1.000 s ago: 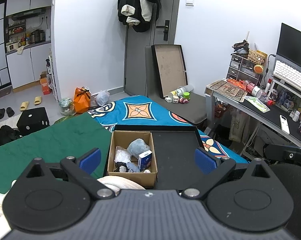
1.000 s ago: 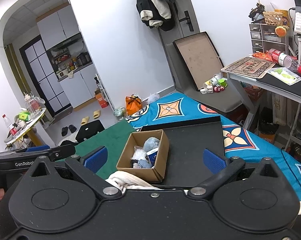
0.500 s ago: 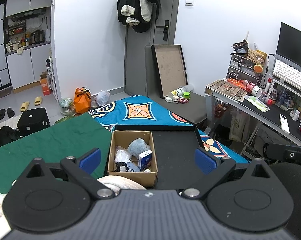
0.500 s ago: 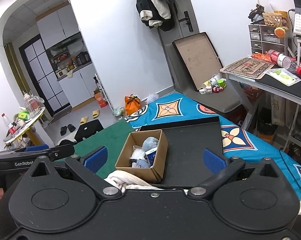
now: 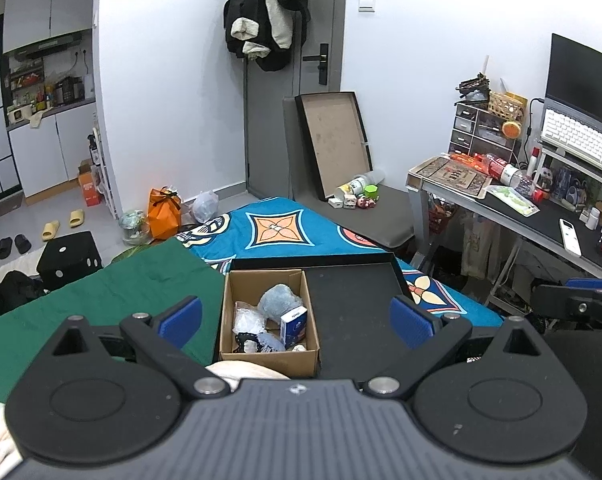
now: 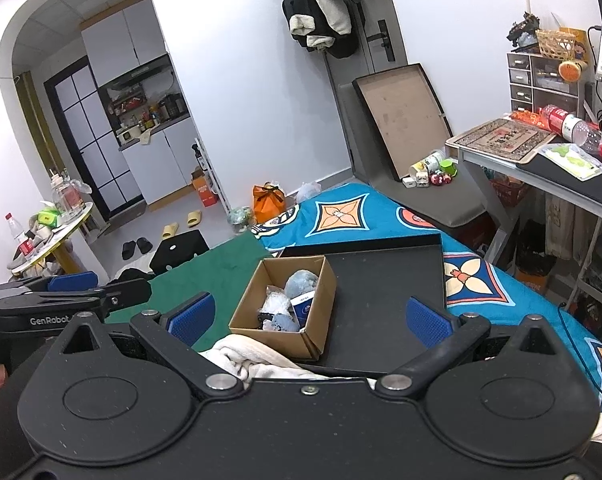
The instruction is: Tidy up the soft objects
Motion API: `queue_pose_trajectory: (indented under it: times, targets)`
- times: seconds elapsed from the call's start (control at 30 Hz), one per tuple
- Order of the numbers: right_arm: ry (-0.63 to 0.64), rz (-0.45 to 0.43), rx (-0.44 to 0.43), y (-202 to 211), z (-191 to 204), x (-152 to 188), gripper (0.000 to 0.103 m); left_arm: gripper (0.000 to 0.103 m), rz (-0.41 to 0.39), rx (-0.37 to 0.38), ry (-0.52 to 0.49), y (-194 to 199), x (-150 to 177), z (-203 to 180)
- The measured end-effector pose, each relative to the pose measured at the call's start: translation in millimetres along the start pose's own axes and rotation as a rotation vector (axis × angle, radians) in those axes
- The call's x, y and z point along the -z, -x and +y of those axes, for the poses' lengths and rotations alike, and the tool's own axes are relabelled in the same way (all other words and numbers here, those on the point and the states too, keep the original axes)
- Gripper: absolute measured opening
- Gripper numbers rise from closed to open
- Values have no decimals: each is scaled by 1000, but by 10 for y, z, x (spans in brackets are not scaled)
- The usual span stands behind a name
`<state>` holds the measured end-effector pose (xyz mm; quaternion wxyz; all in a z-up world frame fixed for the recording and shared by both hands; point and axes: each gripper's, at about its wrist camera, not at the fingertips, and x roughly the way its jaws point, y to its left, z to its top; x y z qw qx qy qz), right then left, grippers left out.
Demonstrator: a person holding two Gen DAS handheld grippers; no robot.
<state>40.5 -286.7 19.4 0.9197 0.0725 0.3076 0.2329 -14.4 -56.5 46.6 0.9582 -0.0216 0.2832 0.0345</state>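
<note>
- The bed carried a blue patterned cover (image 5: 277,232) and a green cloth (image 5: 101,300), and on these lay a shallow black tray (image 5: 353,308).
- A small cardboard box (image 5: 269,356) stood in the tray's left part, touching its left wall; the rest of the tray floor lay bare.
- The soft things sat together inside that box: a grey-blue plush lump (image 5: 279,302), a crinkled clear bag (image 5: 247,322), a blue-and-white packet (image 5: 294,322) standing on end, and smaller pieces too tangled to name.
- A cream towel (image 6: 257,360) lay bunched just nearer than the box, outside it.
- The left gripper (image 5: 297,320) and the right gripper (image 6: 309,318) both hung above the near edge with jaws spread wide and nothing between them (neither touched anything).
- This layout would suit either soft items gathered in the box or items waiting to be taken out and laid on the tray.
- Any pick would likely go best from straight above, closing gently on the plush's bulk, since the box looked light enough to slide.
</note>
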Motion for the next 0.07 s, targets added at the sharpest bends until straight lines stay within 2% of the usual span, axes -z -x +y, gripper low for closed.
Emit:
queue_pose_trajectory:
  times: [0.07]
  targets:
    - [-1, 0, 4, -12, -8, 1, 103, 100, 4, 6, -5, -23, -9, -1]
